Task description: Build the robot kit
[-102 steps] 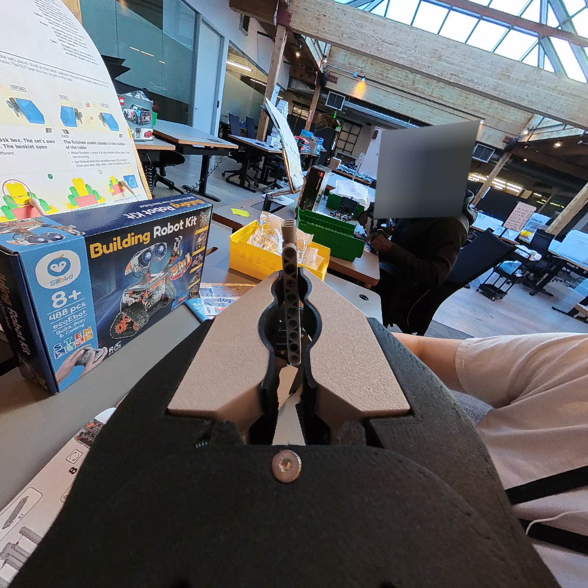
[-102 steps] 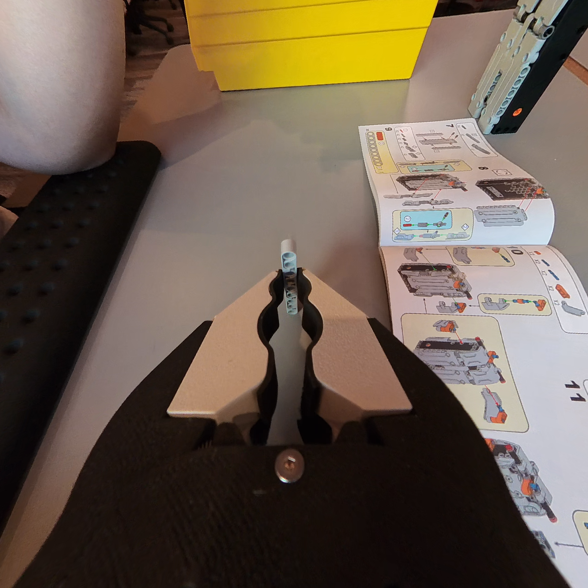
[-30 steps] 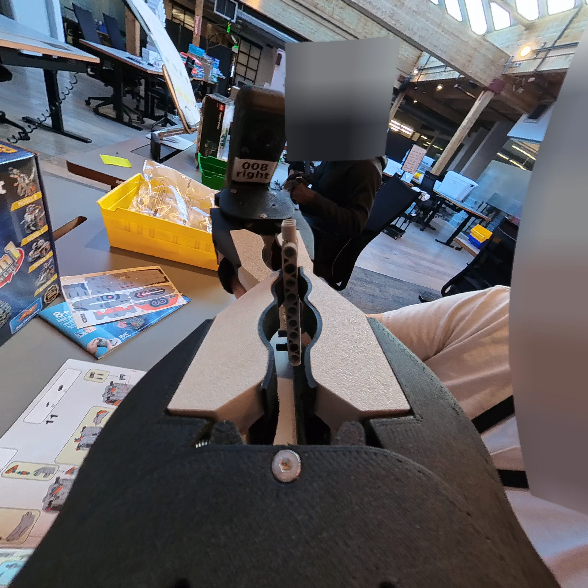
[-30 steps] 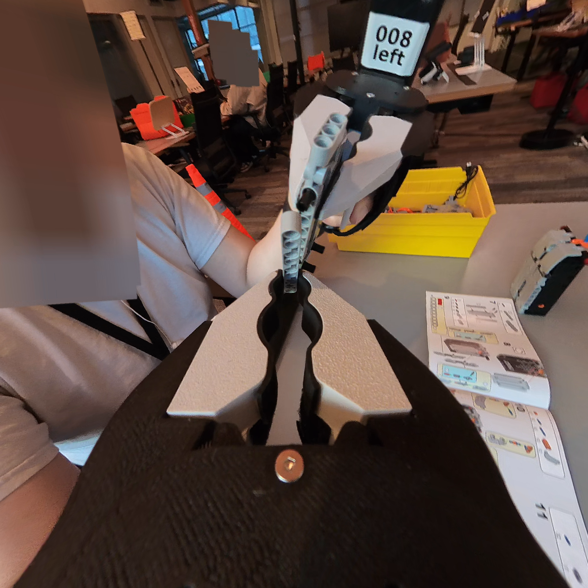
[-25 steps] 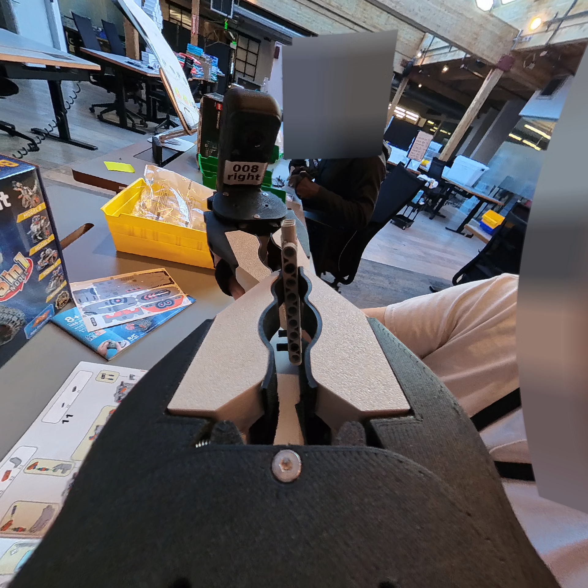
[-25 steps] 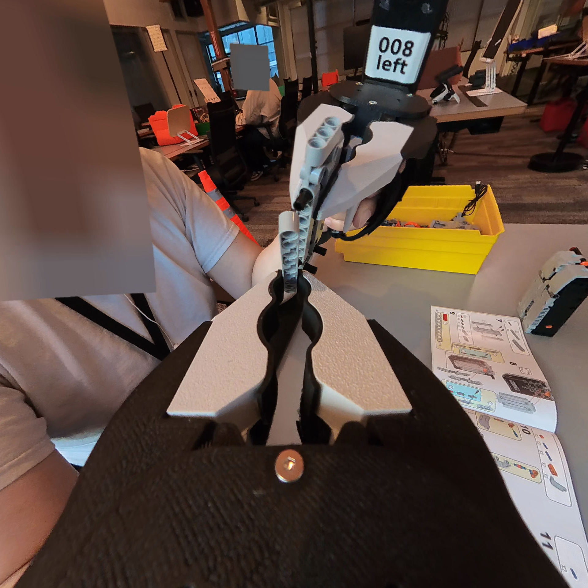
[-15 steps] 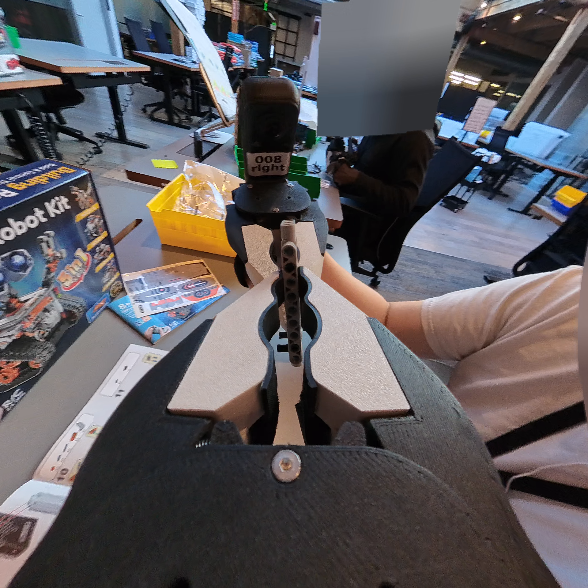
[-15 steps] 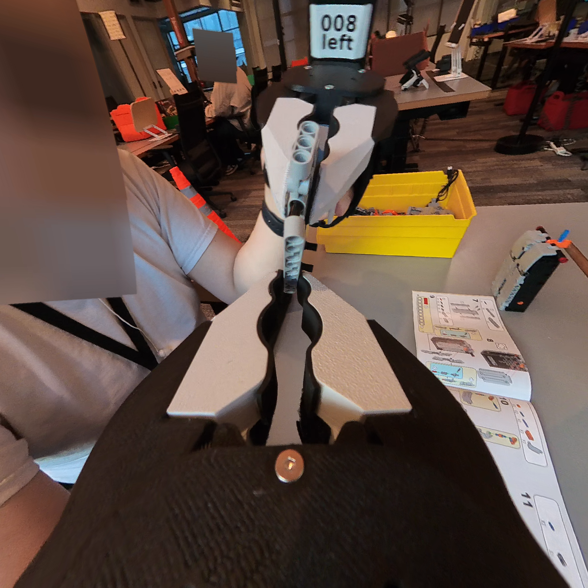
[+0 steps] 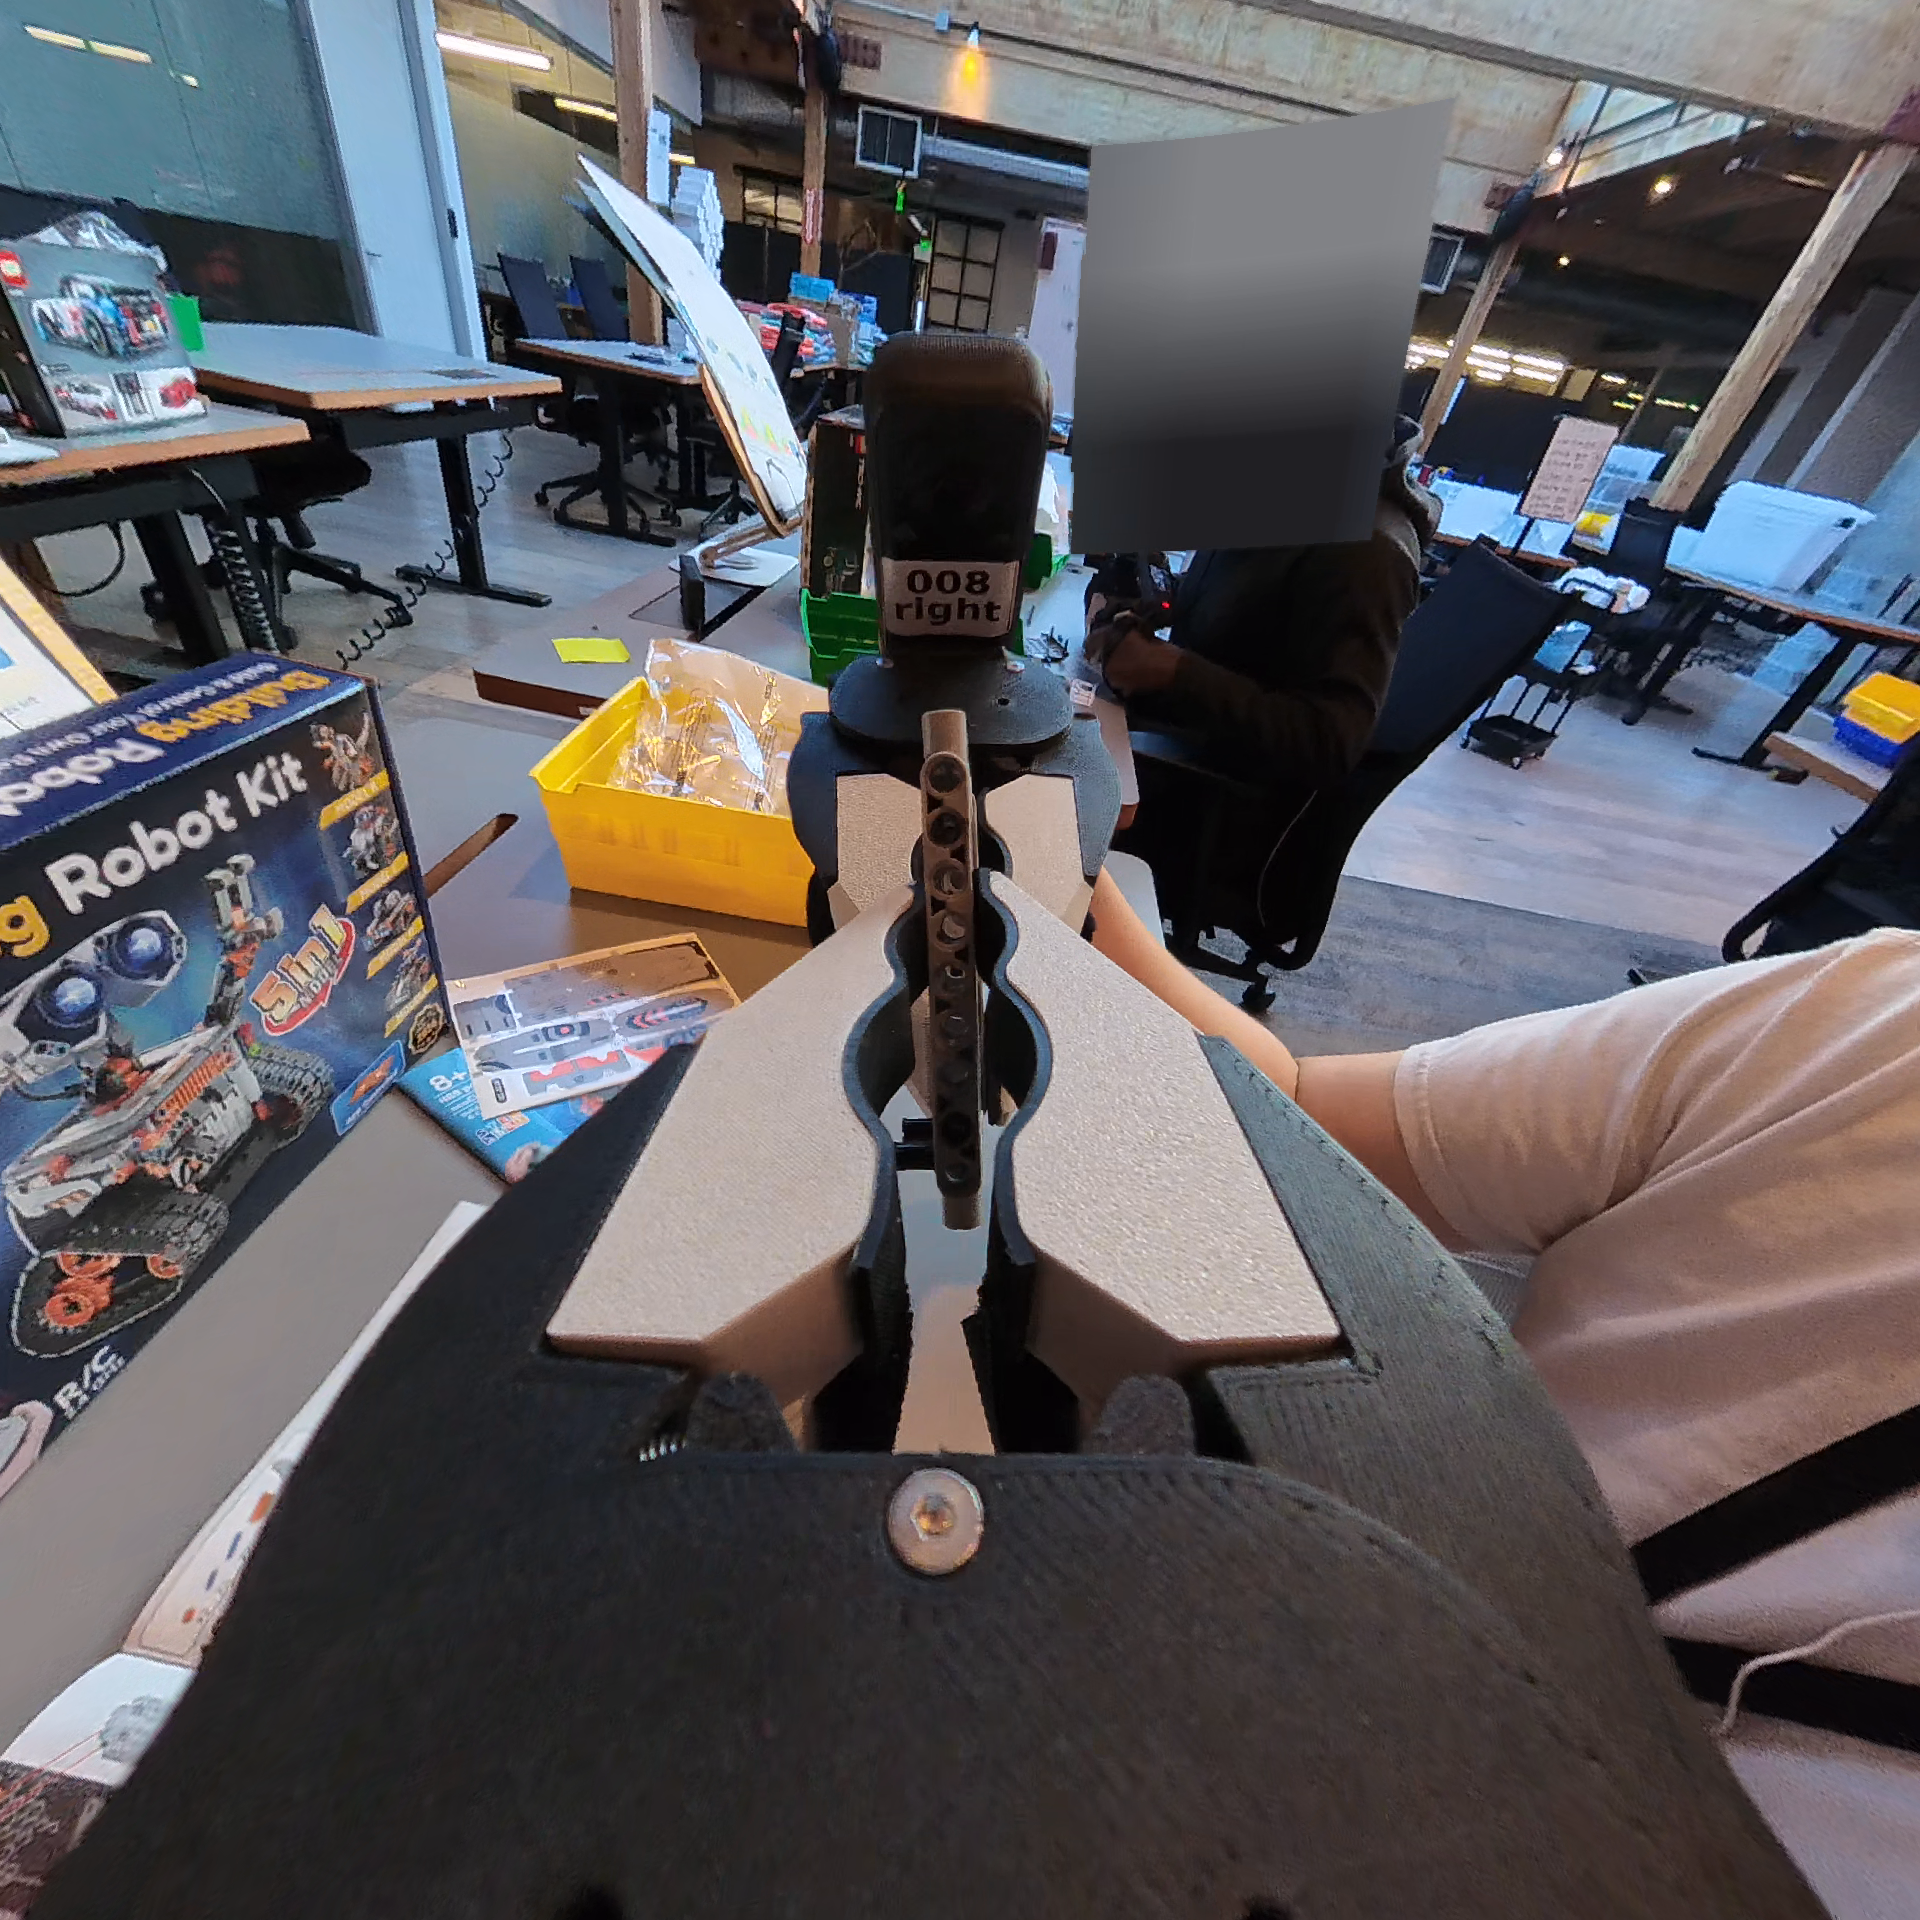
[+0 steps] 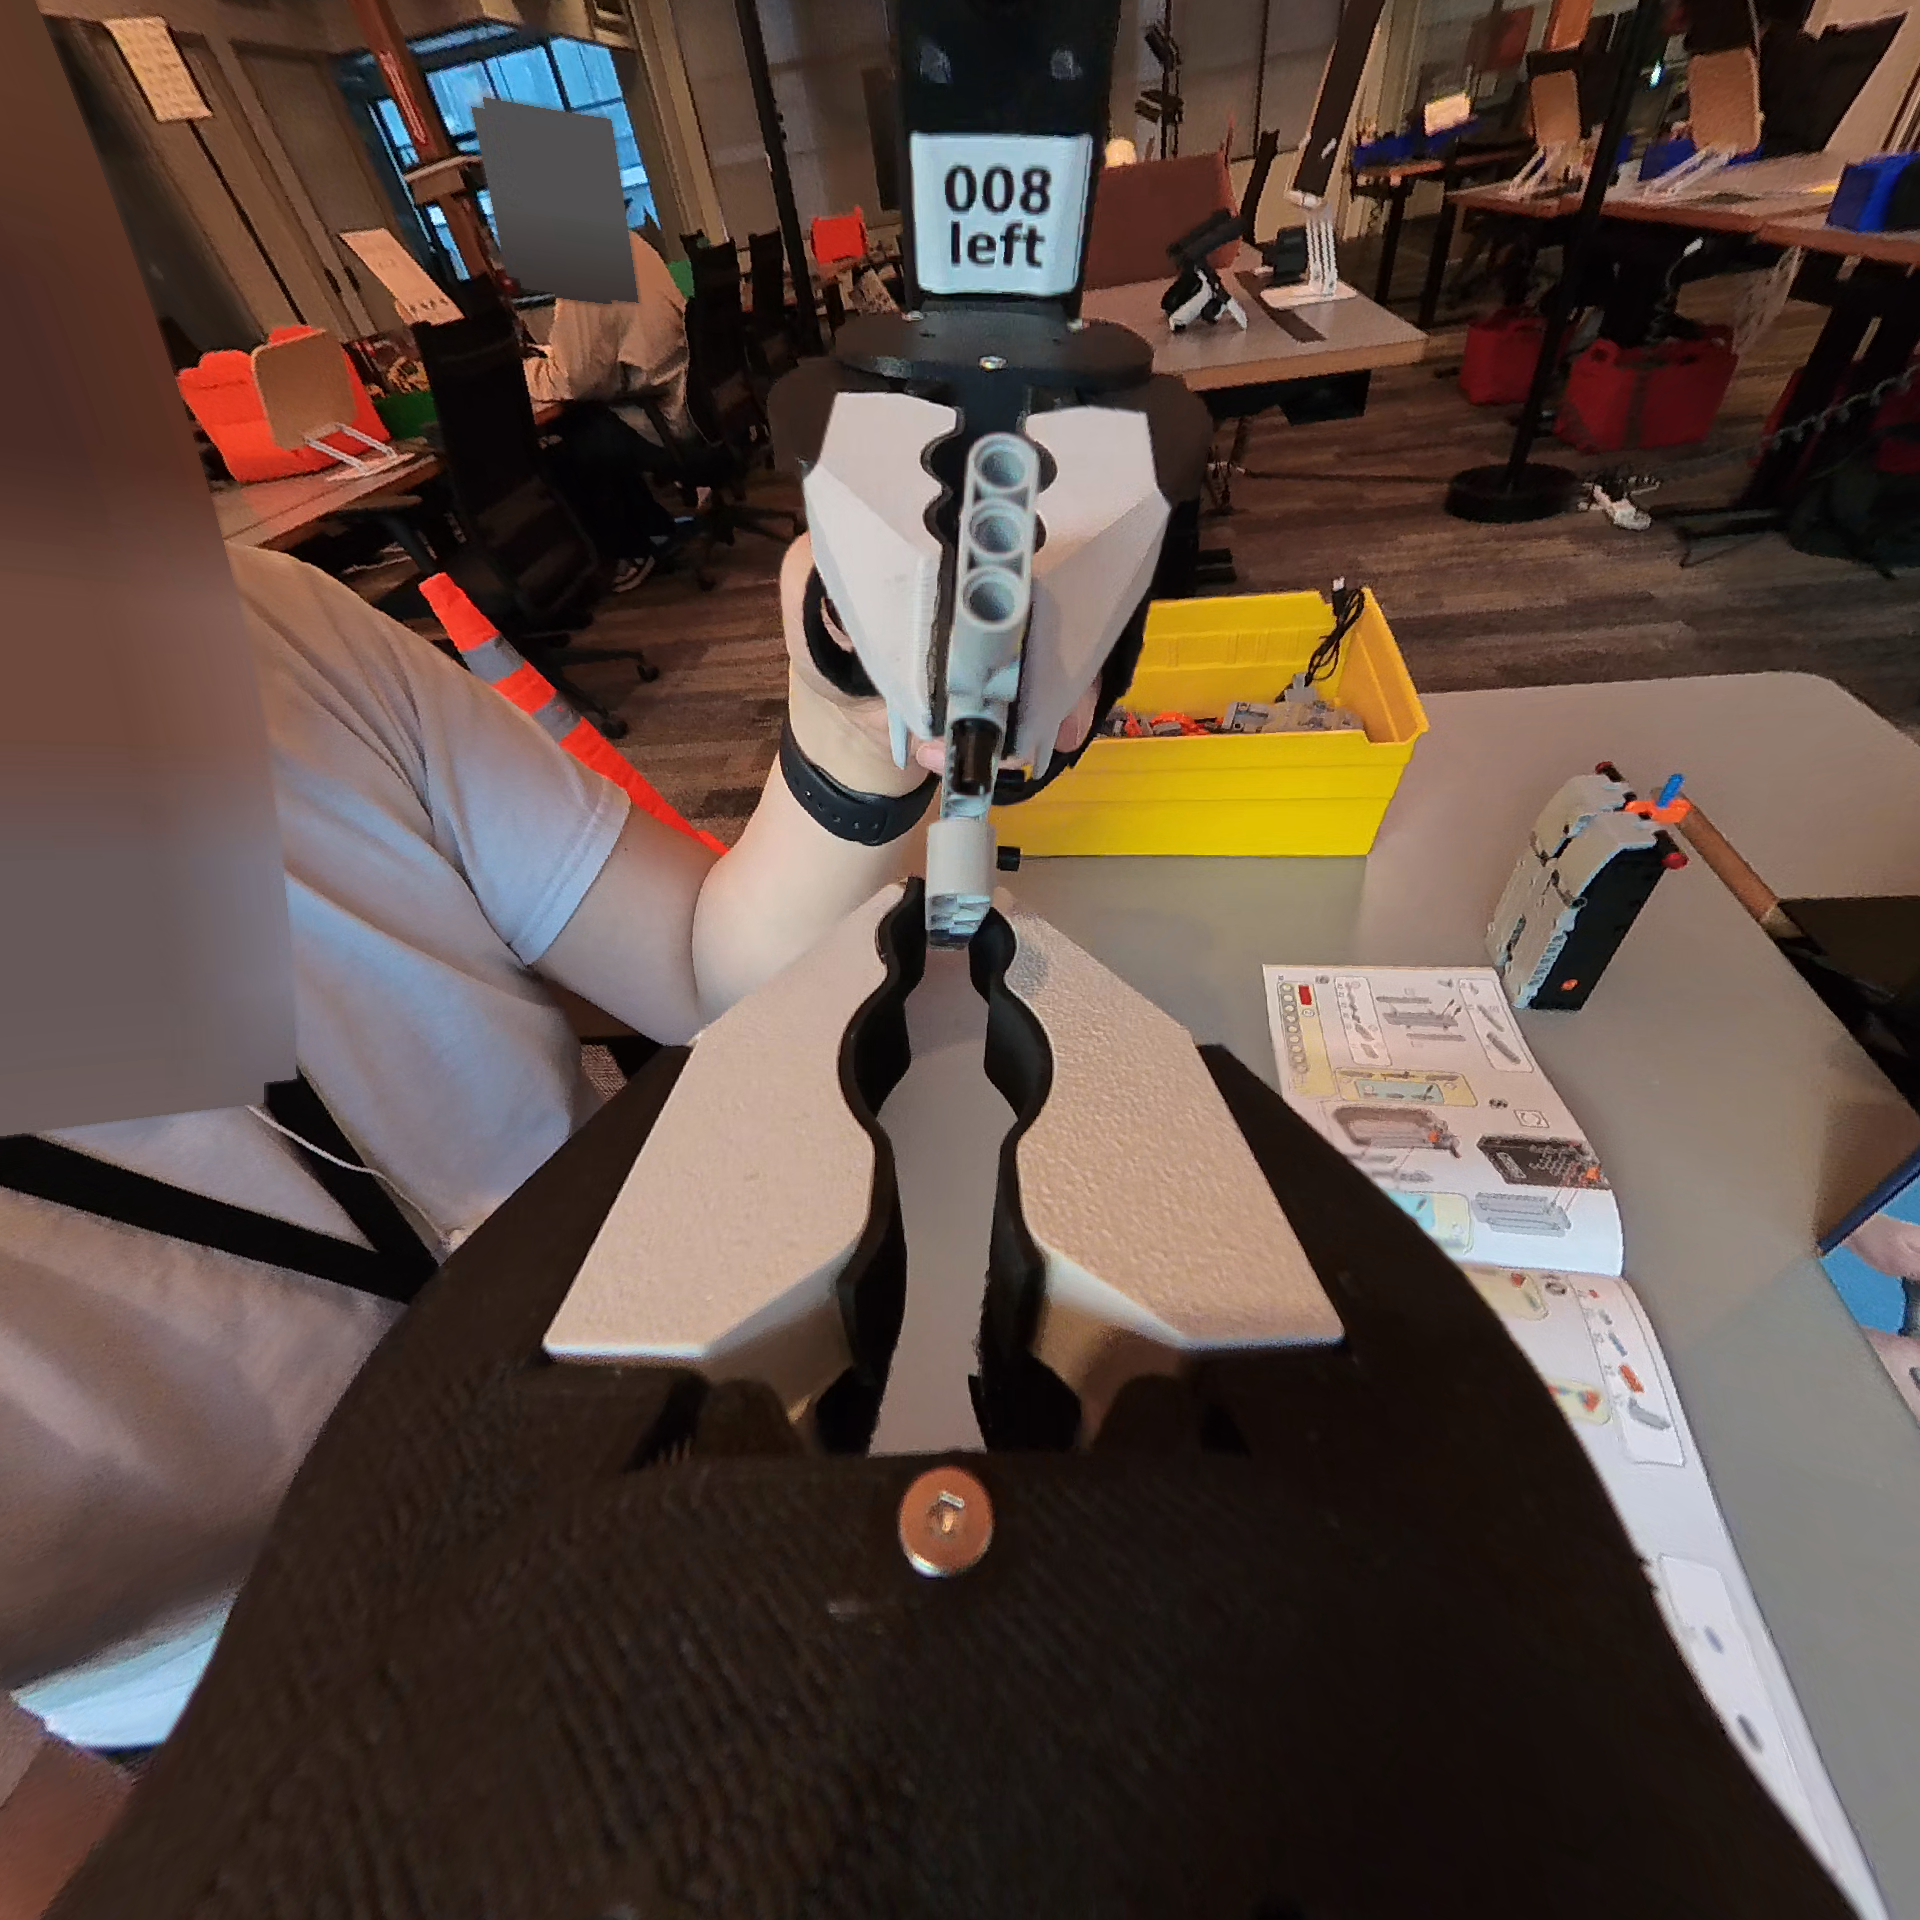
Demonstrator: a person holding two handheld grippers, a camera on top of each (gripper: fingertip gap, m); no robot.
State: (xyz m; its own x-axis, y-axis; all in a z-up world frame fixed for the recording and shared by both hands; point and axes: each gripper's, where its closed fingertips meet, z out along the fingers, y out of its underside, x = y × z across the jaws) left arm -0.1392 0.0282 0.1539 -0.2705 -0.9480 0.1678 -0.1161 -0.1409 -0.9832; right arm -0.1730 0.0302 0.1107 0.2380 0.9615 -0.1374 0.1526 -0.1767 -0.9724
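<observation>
Both hand-held grippers face each other above the worktop (image 10: 1195, 914): the left hand-held gripper (image 9: 951, 914) pinches a long grey holed beam (image 9: 954, 977), the right hand-held gripper (image 10: 951, 935) pinches a short pale beam (image 10: 958, 878), their ends close together but seemingly not joined.

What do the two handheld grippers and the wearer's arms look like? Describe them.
Each gripper, left and right, has a black textured plastic body, pale grey wavy-edged fingers, a silver screw and a white label. The person wears a pale short-sleeved shirt and black wristband.

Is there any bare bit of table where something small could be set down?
Yes: the grey table lies bare between the yellow bin and the open booklet. It is crowded right of that, by the grey and black block, and in the middle, where both grippers meet.
</observation>
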